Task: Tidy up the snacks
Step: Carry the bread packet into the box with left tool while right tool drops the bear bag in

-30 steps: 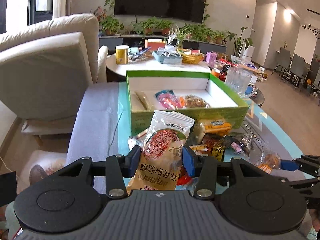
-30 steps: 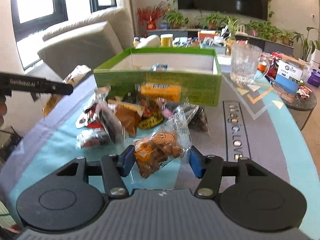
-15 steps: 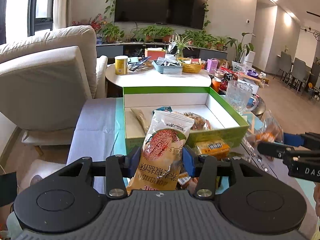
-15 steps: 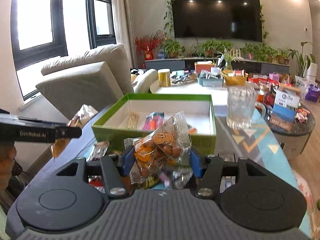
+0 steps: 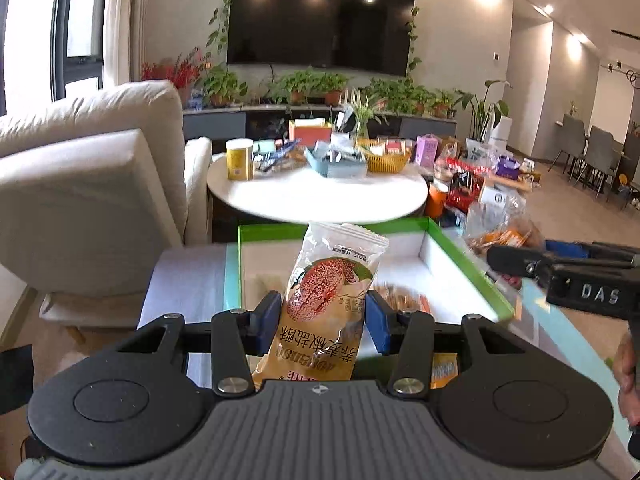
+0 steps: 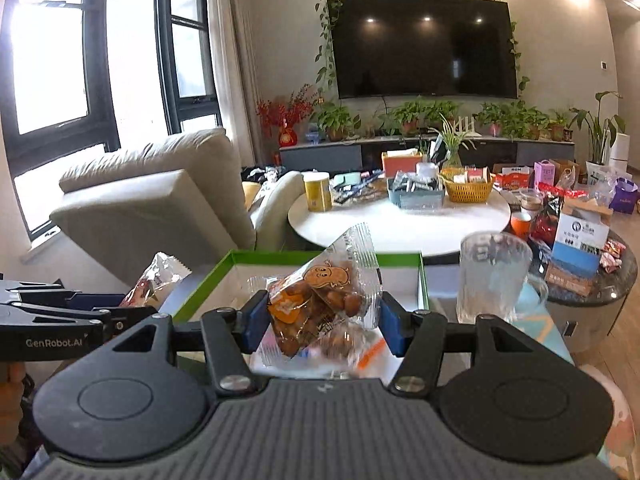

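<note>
Living room, green box [image 5: 472, 270] on table's far edge. Left gripper [image 5: 320, 318] clamps cracker pack [image 5: 332, 300]; right gripper [image 6: 322, 320] clamps nut bag [image 6: 324, 300].

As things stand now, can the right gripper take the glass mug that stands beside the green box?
Probably not yet. The right gripper is shut on the nut packet, so its jaws are full. The glass mug stands uncovered, close to the right of the green box; once the packet is dropped, the way looks free.

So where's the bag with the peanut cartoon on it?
The peanut bag is pinched in the right gripper, held above the green box, left of the glass mug.
</note>
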The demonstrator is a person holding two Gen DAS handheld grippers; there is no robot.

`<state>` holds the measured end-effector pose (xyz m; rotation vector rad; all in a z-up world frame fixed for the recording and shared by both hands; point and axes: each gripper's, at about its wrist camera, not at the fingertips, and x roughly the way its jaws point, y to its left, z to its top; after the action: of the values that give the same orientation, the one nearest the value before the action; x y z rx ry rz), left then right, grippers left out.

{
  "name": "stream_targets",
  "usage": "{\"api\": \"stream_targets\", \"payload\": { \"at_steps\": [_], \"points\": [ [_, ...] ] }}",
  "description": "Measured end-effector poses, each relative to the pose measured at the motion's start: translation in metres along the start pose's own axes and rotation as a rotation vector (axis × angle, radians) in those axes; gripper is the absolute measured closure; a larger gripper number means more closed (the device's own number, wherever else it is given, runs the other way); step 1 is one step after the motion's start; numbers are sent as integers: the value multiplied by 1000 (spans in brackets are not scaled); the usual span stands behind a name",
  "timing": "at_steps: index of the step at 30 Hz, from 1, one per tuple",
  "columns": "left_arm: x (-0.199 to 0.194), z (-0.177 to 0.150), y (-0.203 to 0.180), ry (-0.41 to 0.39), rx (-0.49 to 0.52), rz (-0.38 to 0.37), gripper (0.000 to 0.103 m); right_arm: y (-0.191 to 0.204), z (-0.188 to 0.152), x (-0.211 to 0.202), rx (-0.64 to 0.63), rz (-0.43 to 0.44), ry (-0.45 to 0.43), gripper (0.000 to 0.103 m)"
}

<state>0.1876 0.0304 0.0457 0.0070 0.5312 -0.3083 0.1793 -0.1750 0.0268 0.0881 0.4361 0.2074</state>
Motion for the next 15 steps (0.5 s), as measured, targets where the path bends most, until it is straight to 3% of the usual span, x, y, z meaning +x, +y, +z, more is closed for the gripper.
{"api": "stream_targets", "payload": {
  "at_steps": [5, 15],
  "points": [
    [17, 19, -1, -22, 8, -5, 60, -2, 8, 15, 3, 0, -9, 38],
    [53, 21, 1, 34, 2, -2, 60, -8, 0, 37, 32, -3, 52, 38]
  ]
}}
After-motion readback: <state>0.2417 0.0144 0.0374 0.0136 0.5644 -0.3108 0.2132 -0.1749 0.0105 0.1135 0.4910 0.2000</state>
